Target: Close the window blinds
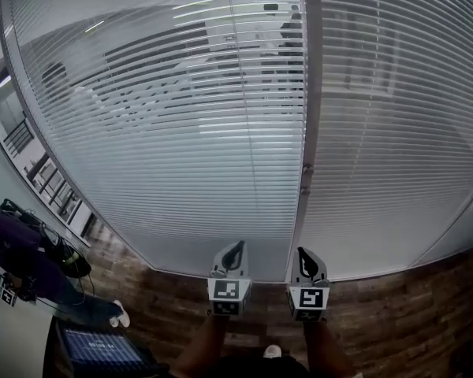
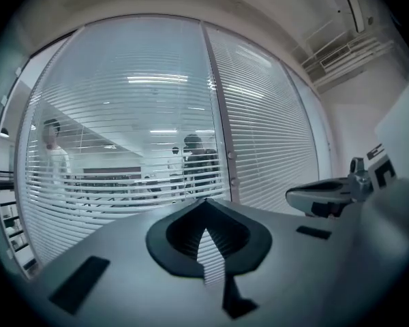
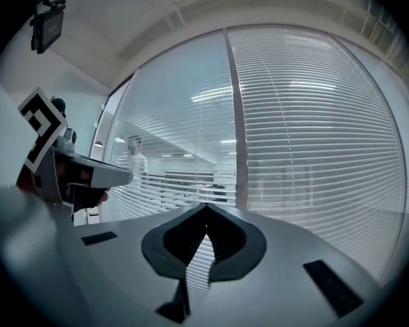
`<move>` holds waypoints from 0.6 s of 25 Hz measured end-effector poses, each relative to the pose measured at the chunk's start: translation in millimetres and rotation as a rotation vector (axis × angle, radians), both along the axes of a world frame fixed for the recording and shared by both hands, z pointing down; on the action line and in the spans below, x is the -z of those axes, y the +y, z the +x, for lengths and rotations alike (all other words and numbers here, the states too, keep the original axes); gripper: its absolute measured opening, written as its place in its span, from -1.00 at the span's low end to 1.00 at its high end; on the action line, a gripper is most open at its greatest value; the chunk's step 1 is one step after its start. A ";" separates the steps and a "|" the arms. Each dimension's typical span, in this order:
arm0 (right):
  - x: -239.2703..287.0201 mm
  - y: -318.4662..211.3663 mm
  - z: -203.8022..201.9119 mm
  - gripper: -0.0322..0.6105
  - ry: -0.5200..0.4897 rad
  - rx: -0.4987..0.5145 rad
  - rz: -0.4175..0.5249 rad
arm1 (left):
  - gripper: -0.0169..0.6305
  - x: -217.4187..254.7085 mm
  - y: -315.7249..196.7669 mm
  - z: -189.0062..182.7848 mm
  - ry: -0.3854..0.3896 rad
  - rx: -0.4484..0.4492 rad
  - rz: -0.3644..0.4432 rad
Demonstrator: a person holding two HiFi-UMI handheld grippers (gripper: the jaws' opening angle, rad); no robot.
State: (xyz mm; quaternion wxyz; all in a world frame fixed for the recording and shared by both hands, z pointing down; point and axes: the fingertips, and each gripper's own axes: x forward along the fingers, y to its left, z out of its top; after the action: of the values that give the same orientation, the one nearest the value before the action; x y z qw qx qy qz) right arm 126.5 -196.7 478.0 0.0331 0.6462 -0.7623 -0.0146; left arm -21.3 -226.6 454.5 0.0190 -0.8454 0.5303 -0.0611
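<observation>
Office interior. A glass partition wall (image 1: 142,211) hung with white horizontal blinds (image 1: 181,132) curves across the view, divided by a slim metal post (image 1: 306,132). Through the part-open slats of the left panel (the right panel's slats lie flatter and show little), long ceiling strip lights (image 2: 157,79) and standing people (image 2: 199,159) appear in a bright room beyond. Dark wood-plank floor (image 1: 394,305) runs below the glass; a slotted ceiling vent (image 2: 341,56) sits overhead.

The head view looks down past the left gripper (image 1: 236,247) and right gripper (image 1: 302,253) at the blinds (image 1: 165,132). Both gripper views face them level, seemingly close, sharing the frame post (image 2: 218,114).
</observation>
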 end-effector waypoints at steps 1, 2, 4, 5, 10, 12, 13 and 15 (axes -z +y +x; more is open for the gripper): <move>-1.2 -2.1 3.1 -0.89 -0.002 -0.003 -0.006 | -0.97 -1.3 -2.0 1.1 0.003 0.006 0.003; -1.5 -3.9 5.9 -0.89 -0.003 -0.004 -0.009 | -0.97 -1.7 -3.7 1.9 0.002 0.011 0.006; 2.0 -7.4 9.4 -0.89 -0.005 0.004 0.003 | -0.97 -1.7 -5.2 4.2 -0.009 0.014 0.001; 3.2 -9.1 10.2 -0.89 -0.009 0.012 0.012 | -0.97 -1.1 -5.1 5.2 -0.013 0.015 -0.005; 1.7 -16.9 11.5 -0.89 -0.016 0.031 0.025 | -0.97 2.1 -7.3 6.0 -0.017 0.034 -0.009; -0.2 -16.3 10.5 -0.89 -0.011 0.030 0.024 | -0.97 -0.4 -7.2 5.6 -0.009 0.029 -0.011; -1.2 -14.5 9.1 -0.89 -0.008 0.030 0.024 | -0.97 -1.3 -6.0 5.4 -0.002 0.024 -0.011; -2.3 -11.2 6.8 -0.89 -0.006 0.027 0.025 | -0.97 -2.8 -4.7 5.3 0.003 0.011 -0.011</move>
State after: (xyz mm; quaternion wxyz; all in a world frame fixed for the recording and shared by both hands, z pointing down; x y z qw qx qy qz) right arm 133.3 -207.9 480.2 0.0225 0.6361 -0.7710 -0.0224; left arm -15.9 -231.2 457.3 0.0133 -0.8426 0.5347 -0.0628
